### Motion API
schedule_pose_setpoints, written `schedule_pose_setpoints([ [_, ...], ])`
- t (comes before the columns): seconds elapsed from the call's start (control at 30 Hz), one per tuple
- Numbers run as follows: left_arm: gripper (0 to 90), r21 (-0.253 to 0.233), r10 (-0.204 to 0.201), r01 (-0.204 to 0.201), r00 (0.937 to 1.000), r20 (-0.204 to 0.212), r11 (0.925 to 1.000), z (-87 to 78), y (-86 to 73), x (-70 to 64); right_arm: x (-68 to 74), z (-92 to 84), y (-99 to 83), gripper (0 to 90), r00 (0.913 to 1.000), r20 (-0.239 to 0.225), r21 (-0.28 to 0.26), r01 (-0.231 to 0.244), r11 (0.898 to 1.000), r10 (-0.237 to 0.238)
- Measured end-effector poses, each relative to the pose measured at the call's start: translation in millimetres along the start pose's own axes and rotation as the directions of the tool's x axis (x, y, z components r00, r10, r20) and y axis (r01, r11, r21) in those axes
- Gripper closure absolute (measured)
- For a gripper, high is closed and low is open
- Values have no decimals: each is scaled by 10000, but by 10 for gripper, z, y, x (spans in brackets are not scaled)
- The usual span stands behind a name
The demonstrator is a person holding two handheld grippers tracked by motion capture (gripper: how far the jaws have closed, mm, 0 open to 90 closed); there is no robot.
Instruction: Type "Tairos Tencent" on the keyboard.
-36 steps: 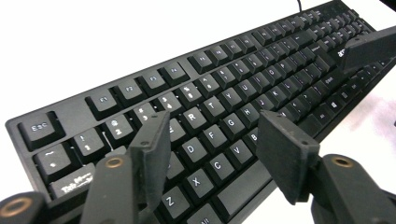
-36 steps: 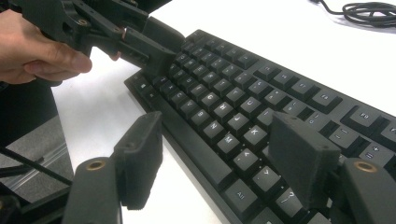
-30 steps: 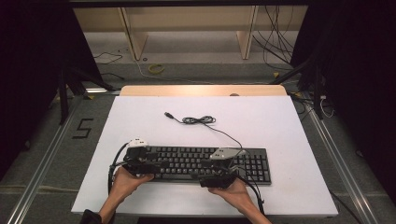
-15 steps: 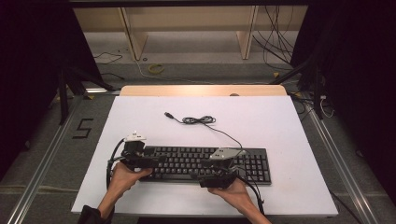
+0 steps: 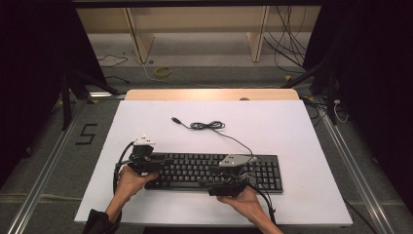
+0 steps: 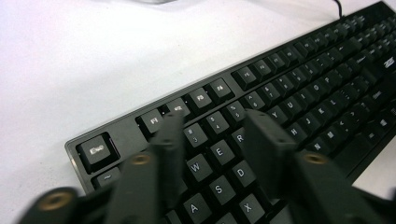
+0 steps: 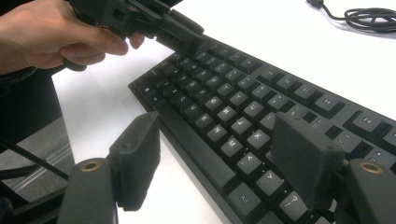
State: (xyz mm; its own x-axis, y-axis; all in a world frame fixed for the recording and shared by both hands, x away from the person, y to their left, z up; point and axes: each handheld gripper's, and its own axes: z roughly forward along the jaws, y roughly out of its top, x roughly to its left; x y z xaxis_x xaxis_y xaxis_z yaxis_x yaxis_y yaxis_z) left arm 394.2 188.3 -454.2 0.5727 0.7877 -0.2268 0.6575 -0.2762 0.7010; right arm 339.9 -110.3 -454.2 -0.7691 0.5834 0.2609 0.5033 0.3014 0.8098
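Observation:
A black keyboard (image 5: 190, 168) lies on the white table (image 5: 292, 131) near its front edge. Its cable (image 5: 207, 126) coils behind it and ends in a loose USB plug (image 5: 176, 119). My left gripper (image 5: 157, 165) hovers over the keyboard's left end. It is open, and its jaws (image 6: 215, 126) frame the W, E and R keys of the keyboard (image 6: 299, 84). My right gripper (image 5: 216, 181) is open at the middle of the front edge. In the right gripper view, one jaw hangs off the front edge and the other over the keys of the keyboard (image 7: 243, 93).
A wooden strip (image 5: 209, 94) borders the table's far edge. Behind it, cables and a shelf frame (image 5: 195, 29) stand on the floor. In the right gripper view, the person's hand (image 7: 51, 32) holds the left gripper (image 7: 154, 23) above the keyboard's far corner.
The left gripper has moved slightly away from the person, farther over the keyboard's left end. The right gripper and the keyboard have stayed in place.

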Motion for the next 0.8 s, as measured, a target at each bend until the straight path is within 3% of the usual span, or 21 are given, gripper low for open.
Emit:
schedule_pose_setpoints([
  [0.33,889,479,481,-482,9988,31,9977,108,-5,-54,4,6,-1,338,10000,-1,3,37,10000,-37],
  [0.8,894,924,637,-640,9980,61,9937,238,1,-83,6,7,-1,338,10000,-13,4,46,10000,-46],
])
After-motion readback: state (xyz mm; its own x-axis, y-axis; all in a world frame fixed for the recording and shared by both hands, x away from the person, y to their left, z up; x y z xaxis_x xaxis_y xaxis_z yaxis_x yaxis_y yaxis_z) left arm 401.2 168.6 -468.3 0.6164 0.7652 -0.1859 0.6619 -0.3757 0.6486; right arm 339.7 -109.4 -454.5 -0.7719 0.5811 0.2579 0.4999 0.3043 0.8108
